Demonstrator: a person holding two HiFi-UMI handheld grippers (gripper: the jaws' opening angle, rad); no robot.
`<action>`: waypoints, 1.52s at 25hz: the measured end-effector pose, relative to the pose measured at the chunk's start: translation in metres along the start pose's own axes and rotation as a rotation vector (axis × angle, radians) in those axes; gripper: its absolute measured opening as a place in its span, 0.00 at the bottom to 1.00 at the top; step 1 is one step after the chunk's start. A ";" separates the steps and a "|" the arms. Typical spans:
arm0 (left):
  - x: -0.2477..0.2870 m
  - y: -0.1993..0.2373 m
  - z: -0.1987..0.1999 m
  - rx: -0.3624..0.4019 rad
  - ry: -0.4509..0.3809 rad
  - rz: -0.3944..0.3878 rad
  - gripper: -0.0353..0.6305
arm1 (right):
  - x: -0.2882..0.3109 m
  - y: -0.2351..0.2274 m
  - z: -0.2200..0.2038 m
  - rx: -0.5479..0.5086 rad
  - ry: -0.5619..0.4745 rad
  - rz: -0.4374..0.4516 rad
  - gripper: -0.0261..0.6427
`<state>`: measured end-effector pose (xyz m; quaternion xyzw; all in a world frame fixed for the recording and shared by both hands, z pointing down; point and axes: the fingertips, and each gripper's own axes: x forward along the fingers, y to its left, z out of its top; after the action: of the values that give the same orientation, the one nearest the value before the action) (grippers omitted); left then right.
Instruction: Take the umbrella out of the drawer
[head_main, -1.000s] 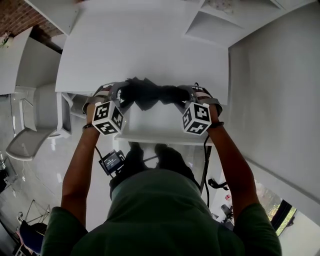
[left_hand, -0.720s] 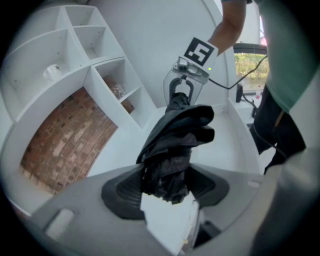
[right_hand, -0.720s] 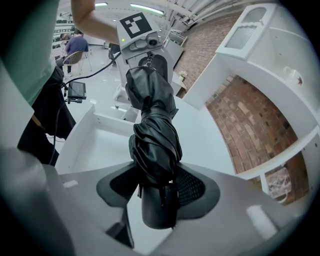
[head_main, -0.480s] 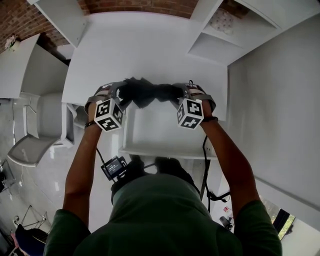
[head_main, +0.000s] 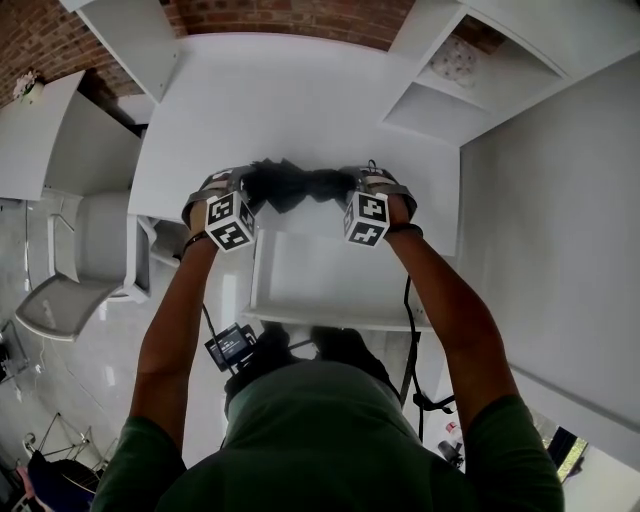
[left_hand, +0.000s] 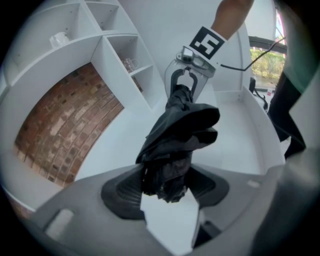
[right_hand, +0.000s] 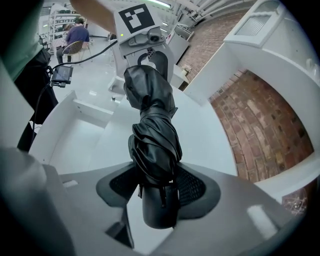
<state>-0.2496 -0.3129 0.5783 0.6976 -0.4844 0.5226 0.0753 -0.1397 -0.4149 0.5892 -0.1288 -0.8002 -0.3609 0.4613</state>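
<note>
"Between the two claws, what is that black thing?"

"It is the folded black umbrella (head_main: 295, 185). It lies flat and long, from one claw straight across to the other."

"Who has it?"

"Both. The left gripper (left_hand: 167, 186) pinches the crumpled cloth end. The right gripper (right_hand: 157, 192) squeezes the thick handle end. Each claw is clamped on its own end."

"Is it in the drawer?"

"No. The open white drawer (head_main: 330, 285) is below the claws and closer to the person. The umbrella looks to be up in the air, with only the jaws on it."

"What is past the claws?"

"The white desk top (head_main: 290, 100), just beyond them. I think the taking-out is nearly done."

"Which hand is nearer?"

"They are level, one at each end. So I think both must move together and keep the umbrella flat, or one end may slip."
</note>
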 end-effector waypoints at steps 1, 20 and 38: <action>0.005 -0.001 -0.003 -0.007 0.006 -0.006 0.42 | 0.005 0.000 -0.001 -0.001 0.009 0.007 0.38; 0.049 -0.009 -0.021 -0.032 0.024 -0.082 0.42 | 0.039 0.005 -0.013 0.084 0.111 0.065 0.28; -0.083 0.044 -0.010 -0.061 -0.121 0.259 0.37 | -0.053 -0.004 0.026 0.403 -0.078 -0.100 0.29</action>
<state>-0.2881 -0.2804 0.4986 0.6570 -0.5896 0.4699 -0.0009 -0.1298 -0.3931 0.5353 -0.0081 -0.8787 -0.2109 0.4281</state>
